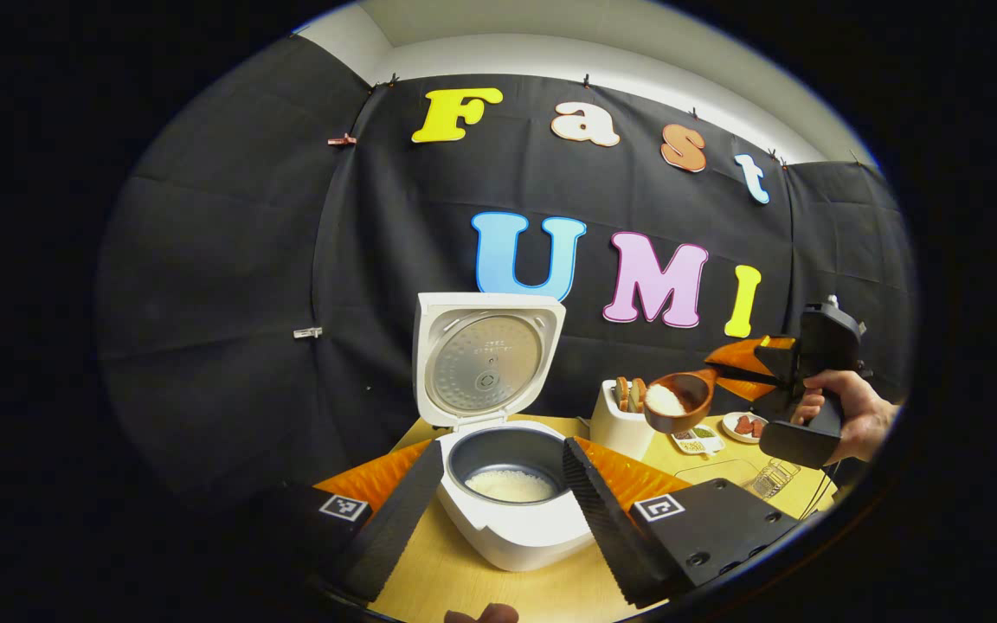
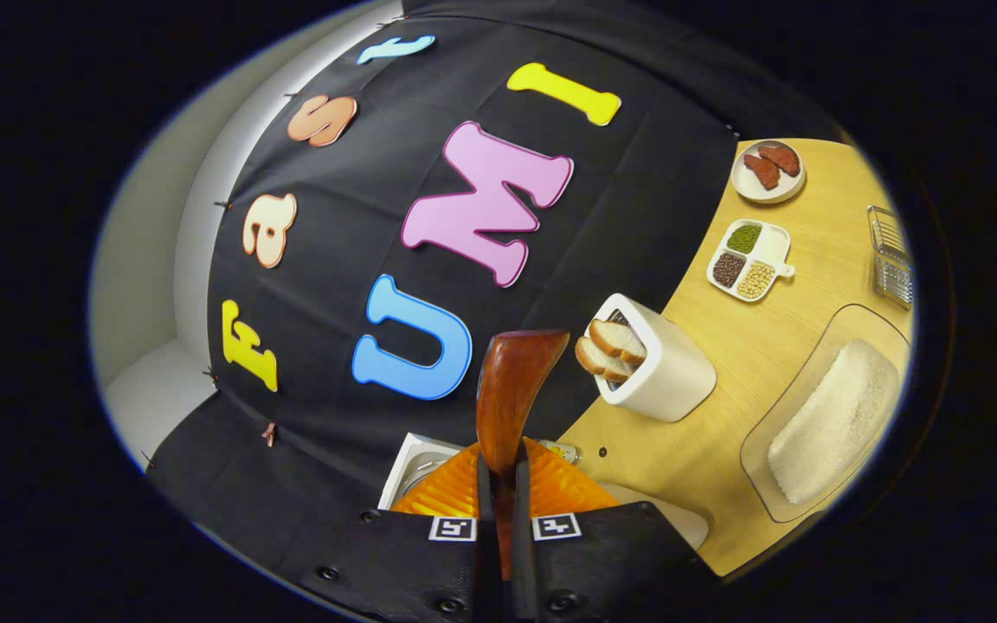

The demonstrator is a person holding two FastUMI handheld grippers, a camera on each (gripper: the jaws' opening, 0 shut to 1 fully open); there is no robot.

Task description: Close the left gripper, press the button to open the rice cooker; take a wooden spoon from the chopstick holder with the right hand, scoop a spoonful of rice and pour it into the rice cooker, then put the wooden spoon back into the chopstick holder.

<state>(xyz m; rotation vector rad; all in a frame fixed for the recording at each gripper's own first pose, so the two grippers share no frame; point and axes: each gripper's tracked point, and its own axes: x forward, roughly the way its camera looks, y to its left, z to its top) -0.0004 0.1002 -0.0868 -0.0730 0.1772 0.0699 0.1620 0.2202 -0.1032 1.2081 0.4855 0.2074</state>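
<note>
The left gripper [image 1: 498, 502] sits nearest in the left gripper view, its two fingers spread wide with nothing between them, framing the rice cooker [image 1: 511, 510] that stands on the wooden table [image 1: 447, 575] just ahead. The cooker's lid [image 1: 485, 359] is raised upright, and a shallow layer of rice [image 1: 511, 484] covers the bottom of the inner pot. To the right of the cooker and above the table, the wooden spoon [image 1: 678, 400] hangs in the air with a heap of white rice in its bowl, its handle pinched by the right gripper [image 1: 767, 368], which a hand [image 1: 849, 415] holds by the grip. In the right gripper view, the same gripper's fingers [image 2: 520, 484] are pressed together on the spoon's handle, and the spoon's back rises straight ahead of the camera. Behind the spoon stands a white holder [image 2: 663, 368] with slices of bread in it. Farther out on the table lie a divided dish of beans [image 2: 748, 260], a small plate [image 2: 768, 171] with reddish pieces, a clear tray [image 2: 827, 415] holding a mound of rice, and a glass container [image 2: 892, 255] near the table's edge.
</note>
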